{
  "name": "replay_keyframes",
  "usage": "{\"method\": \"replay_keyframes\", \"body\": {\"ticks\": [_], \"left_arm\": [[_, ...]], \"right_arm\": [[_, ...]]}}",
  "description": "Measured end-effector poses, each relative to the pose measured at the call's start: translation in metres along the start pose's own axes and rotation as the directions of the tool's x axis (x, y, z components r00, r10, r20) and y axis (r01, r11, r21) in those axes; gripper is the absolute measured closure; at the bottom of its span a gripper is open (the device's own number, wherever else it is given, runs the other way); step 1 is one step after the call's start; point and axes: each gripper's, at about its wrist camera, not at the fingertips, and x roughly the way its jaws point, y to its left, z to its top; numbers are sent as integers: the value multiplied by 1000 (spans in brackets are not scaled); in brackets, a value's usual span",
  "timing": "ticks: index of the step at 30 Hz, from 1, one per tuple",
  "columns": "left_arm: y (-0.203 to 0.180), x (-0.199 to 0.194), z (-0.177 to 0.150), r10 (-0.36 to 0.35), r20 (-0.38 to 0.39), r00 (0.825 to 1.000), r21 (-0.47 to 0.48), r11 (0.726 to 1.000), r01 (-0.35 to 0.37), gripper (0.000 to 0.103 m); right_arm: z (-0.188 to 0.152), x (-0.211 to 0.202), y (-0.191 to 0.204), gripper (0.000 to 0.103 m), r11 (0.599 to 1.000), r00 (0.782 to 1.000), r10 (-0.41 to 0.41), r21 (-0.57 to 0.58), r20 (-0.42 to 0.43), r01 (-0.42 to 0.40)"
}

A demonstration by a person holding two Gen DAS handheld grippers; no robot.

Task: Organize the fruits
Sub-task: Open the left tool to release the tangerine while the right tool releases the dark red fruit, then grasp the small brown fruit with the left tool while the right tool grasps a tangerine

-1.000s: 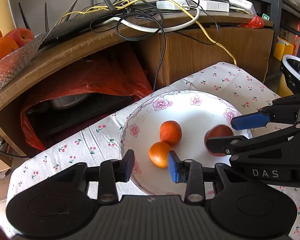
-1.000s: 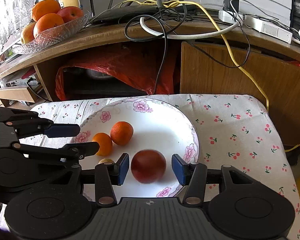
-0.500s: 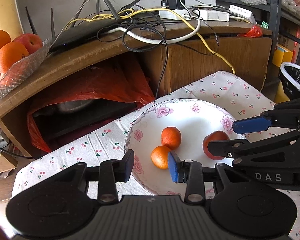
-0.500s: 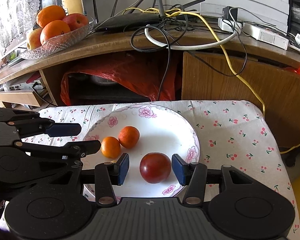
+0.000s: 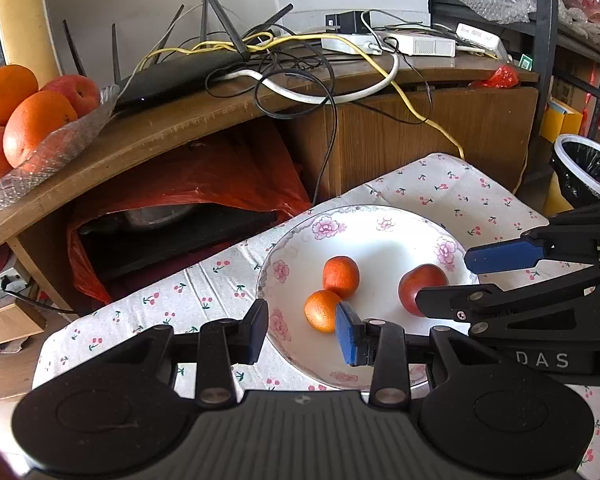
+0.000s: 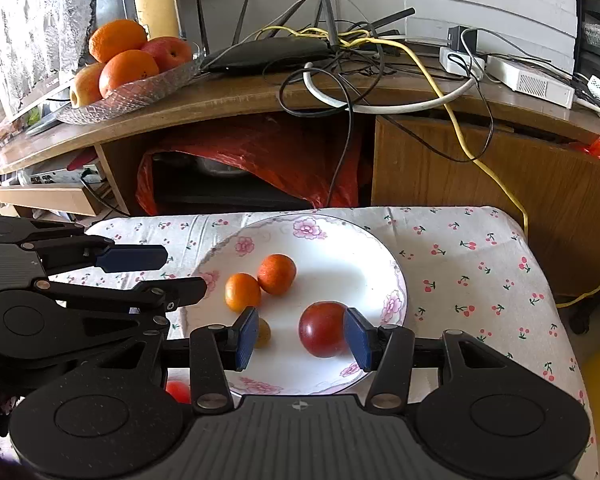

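My right tongs (image 6: 302, 334) stand apart with the dark red fruit (image 6: 322, 329) between the pads, nearer the right pad and perhaps just touching it; I judge this the grasp in hand. To do it well I would shift a little to my right so the fruit sits centred, keep the pads level with its widest part, and close slowly so it does not roll across the smooth plate (image 6: 392, 272). The small yellowish fruit (image 6: 262, 333) just past my left pad at 9 o'clock should stay outside the closing gap. My left tongs (image 5: 302, 330) are also apart and empty, hovering over the plate's near rim with one small orange (image 5: 322, 311) just ahead of the right pad; I would hold them still. Counting near to far: one red fruit, one yellowish fruit, two small oranges (image 6: 276, 274) touching each other at about 11 o'clock on the one plate, all on the cherry-print table (image 6: 480, 264). A red thing (image 6: 178, 391) low beside the plate is too hidden to name. Far off at 10 o'clock, a glass dish (image 6: 140, 92) on the wooden shelf (image 6: 260, 100) holds five larger fruits that I can see: oranges and apples.
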Motion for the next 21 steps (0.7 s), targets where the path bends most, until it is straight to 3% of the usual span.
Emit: {"method": "replay_keyframes", "body": {"ticks": [21], "left_arm": [[1,-34,-25,-7,-6,1000,1,1000,7,59]], "right_arm": [[-18,-25,23,59,999,999,43,-23,-27,-44]]}}
